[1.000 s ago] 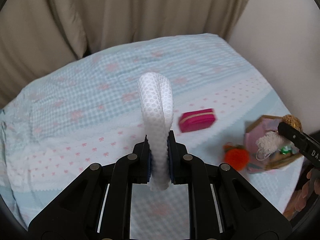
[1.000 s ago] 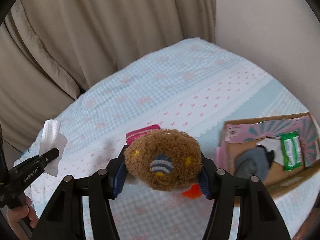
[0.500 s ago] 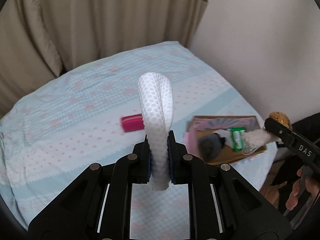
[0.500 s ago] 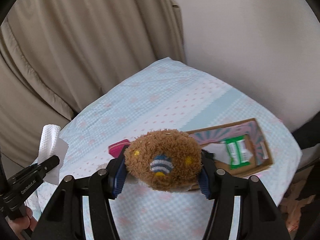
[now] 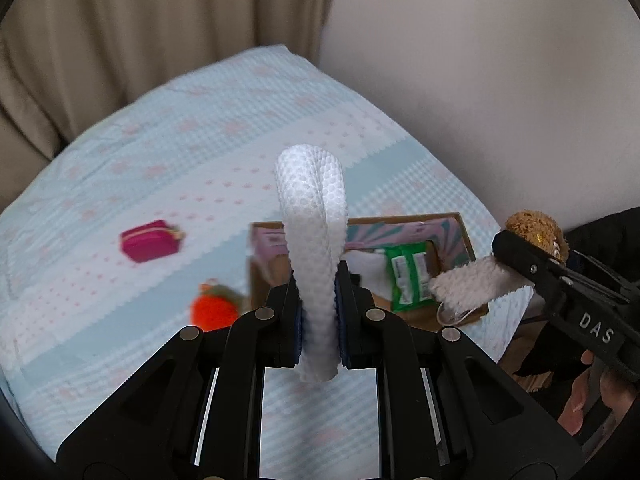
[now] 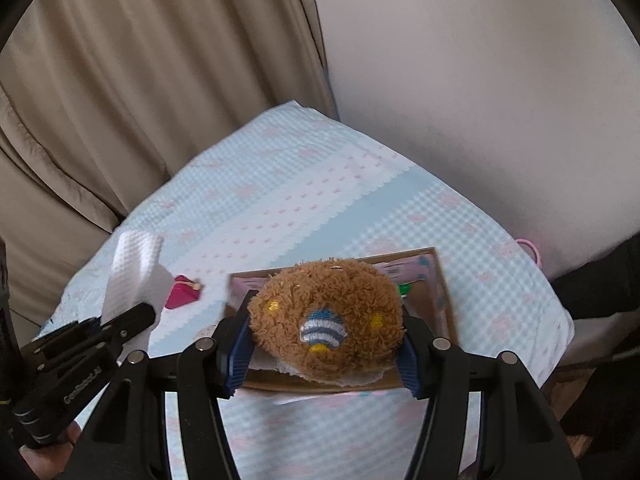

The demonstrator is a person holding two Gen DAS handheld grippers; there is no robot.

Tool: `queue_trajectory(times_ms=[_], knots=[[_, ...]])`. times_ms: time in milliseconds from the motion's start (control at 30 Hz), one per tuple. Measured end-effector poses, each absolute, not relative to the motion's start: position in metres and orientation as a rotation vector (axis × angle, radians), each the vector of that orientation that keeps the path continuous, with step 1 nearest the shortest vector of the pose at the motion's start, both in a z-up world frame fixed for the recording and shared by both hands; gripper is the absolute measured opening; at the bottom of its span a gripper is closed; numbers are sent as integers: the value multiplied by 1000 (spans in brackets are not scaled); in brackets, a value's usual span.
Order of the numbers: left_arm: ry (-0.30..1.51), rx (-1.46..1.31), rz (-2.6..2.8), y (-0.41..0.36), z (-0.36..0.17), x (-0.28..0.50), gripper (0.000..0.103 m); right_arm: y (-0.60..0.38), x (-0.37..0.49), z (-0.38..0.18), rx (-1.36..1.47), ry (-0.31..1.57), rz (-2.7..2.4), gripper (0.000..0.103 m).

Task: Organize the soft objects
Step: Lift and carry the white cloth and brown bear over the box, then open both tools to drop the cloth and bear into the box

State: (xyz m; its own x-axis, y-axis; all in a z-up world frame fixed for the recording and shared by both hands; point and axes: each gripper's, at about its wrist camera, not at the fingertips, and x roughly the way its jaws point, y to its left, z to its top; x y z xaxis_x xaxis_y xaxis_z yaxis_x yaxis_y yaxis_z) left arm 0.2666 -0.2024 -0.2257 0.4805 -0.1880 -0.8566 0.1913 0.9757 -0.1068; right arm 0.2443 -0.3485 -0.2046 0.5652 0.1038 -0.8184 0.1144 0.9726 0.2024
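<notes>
My left gripper (image 5: 318, 320) is shut on a folded white textured cloth (image 5: 312, 216) that stands up between its fingers; the same cloth (image 6: 134, 272) shows at the left of the right wrist view. My right gripper (image 6: 324, 344) is shut on a brown plush toy (image 6: 326, 316) with a blue-and-white embroidered patch, held above a cardboard box (image 6: 444, 284). In the left wrist view the box (image 5: 464, 232) lies on the bed behind the cloth, holding a green packet (image 5: 408, 276). The brown plush (image 5: 534, 232) appears at the right edge there.
A magenta pouch (image 5: 150, 240) and an orange fluffy toy (image 5: 214, 308) lie on the light blue bedspread (image 5: 180, 160) left of the box. Beige curtains (image 6: 140, 80) hang behind the bed, a pale wall (image 6: 480, 80) to the right. A hand (image 5: 580, 396) holds the right gripper's handle.
Both grippers have swept right across the bed with their loads. The box now sits right behind the cloth and under the plush; the pouch has slid left in view.
</notes>
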Motion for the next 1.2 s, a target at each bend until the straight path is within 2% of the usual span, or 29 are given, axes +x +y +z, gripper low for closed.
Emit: queue_trajectory(times_ms=[433,700,733,767,800,833,867,900,1200], knots=[[1288,62,-199,-269,-342,318,11,-430,315,-312,356,1207,-10,56],[1367,107,-144,-277,-370,326,12,-429,335,-348,419,1304,3,58],[1368,114,-134,-276,-370,328,19,-428,336,-350,426,1312,4,58],[1372,115,-127,-277,-370,329,28,-427,337,-353,444,1320,9,63],[1377,114,-122,-277,-370,329,66,-427,339,-355,464,1320,17,66],[1380,113,-118,-277,-369,330,103,-427,340,-357,479,1321,23,80],[1372,110,-114,-276,-369,329,102,-426,342,-359,484,1327,25,99],[1372,109,-111,-275,-369,328,103,-425,343,-361,483,1334,29,103],[1403,123,-123,-277,-373,325,103,-427,336,-364,447,1316,57,103]])
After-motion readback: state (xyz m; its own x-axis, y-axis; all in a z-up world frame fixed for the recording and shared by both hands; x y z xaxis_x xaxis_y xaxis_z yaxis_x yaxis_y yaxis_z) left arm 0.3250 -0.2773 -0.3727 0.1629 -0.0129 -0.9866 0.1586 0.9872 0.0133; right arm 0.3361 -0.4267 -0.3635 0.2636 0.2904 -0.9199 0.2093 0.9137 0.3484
